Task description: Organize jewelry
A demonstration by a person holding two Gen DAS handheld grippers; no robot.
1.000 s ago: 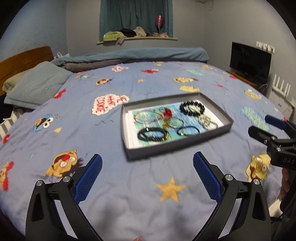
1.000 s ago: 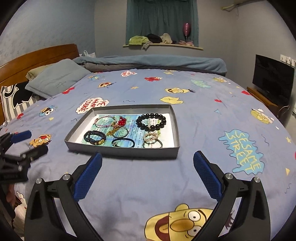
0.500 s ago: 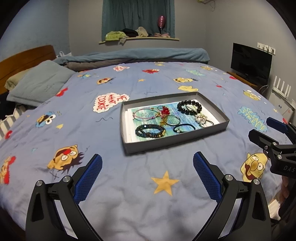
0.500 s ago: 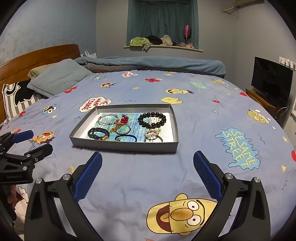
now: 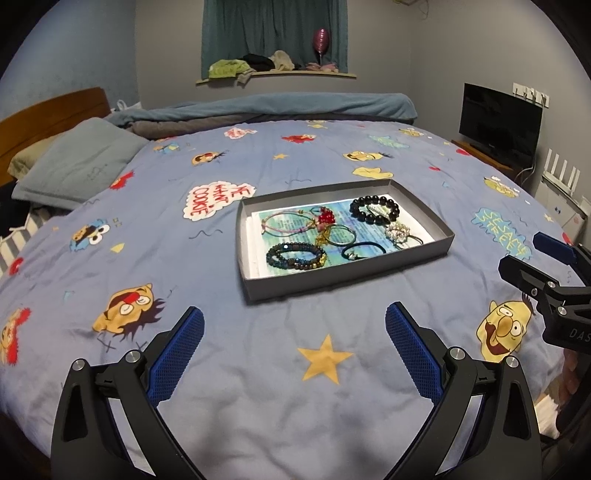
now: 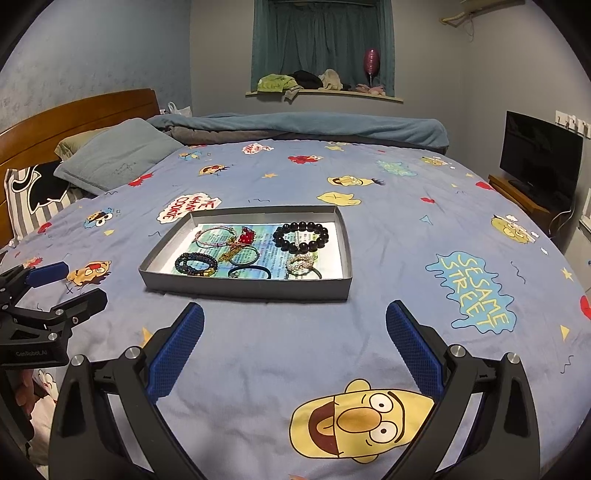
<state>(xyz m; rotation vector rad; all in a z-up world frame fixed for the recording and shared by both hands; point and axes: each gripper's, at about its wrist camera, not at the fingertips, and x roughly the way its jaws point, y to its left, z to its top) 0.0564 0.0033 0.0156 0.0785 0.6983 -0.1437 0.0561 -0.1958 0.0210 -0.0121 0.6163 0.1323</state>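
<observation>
**Dim room light, sharp centre, strong fisheye bend**

Both wrist views are lit softly and dimly, with a cool blue-grey cast. The brightest patch is the white paper lining the grey tray (image 5: pixel 424 230), which nearly washes out along its far edge in the left view. The tray (image 6: pixel 243 286) throws only a faint, soft shadow on the bedspread (image 6: pixel 258 350) along its near wall. The television (image 6: pixel 539 155) screen is dark, with no glare. Focus is crisp across the middle; nothing shows motion blur. Straight lines bow outward, and black vignetting fills all four corners. The curtain (image 5: pixel 273 33) lets no daylight through.
</observation>
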